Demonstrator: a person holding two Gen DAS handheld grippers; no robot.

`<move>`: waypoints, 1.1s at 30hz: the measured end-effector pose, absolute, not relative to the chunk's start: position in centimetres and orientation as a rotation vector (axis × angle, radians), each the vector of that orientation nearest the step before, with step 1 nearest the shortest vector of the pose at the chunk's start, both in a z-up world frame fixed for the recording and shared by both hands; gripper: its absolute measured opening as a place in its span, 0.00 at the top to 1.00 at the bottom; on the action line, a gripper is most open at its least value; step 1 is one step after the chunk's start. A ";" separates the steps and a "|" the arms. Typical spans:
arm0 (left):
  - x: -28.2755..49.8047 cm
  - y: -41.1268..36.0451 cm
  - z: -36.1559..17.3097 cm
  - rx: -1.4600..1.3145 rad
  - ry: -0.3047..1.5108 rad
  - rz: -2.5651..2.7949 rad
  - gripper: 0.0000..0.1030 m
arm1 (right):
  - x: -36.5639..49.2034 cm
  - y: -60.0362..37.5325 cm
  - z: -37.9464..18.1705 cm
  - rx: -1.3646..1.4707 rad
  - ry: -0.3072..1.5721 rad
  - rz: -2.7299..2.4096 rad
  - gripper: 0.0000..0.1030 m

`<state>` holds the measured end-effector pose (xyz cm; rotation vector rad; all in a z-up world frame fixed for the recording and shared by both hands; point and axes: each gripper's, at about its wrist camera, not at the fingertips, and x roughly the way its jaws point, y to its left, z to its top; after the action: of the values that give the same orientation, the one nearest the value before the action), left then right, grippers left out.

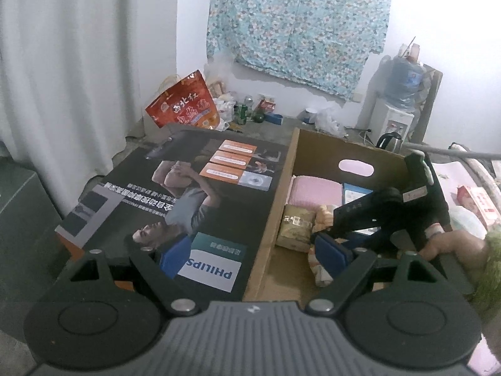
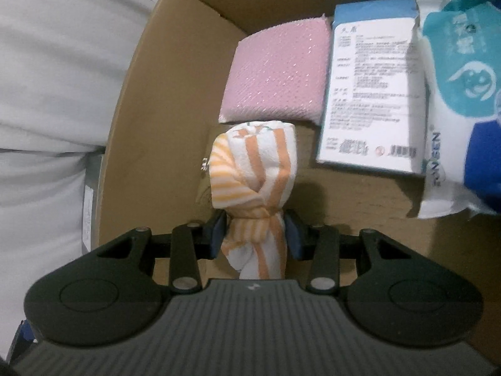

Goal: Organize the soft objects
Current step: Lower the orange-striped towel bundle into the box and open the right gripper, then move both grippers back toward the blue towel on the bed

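Observation:
My right gripper (image 2: 255, 235) is shut on an orange-and-white striped towel (image 2: 253, 169) and holds it inside the cardboard box (image 2: 162, 100), just in front of a pink sponge pad (image 2: 278, 75). In the left wrist view the right gripper's black body (image 1: 385, 216) reaches into the same box (image 1: 281, 194), with the towel (image 1: 322, 269) partly hidden below it. My left gripper (image 1: 253, 255) is open and empty, hovering over the box's printed Philips lid flap (image 1: 200, 206).
In the box lie a white-and-blue packet (image 2: 372, 94), a teal wet-wipes pack (image 2: 460, 94) and a beige packet (image 1: 296, 225). A white curtain (image 2: 56, 78) hangs left. A red bag (image 1: 184, 103), bottles and a water dispenser (image 1: 397, 106) stand by the far wall.

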<state>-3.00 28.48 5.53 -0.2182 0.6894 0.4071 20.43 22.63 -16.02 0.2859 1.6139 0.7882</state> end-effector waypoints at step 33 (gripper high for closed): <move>-3.7 21.5 7.4 -0.198 0.610 0.256 0.10 | 19.0 5.2 -3.8 0.720 1.342 0.987 0.18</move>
<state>-3.69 21.54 7.42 -0.1980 0.6095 0.2560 19.04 5.23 -3.83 0.7198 1.3423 0.9872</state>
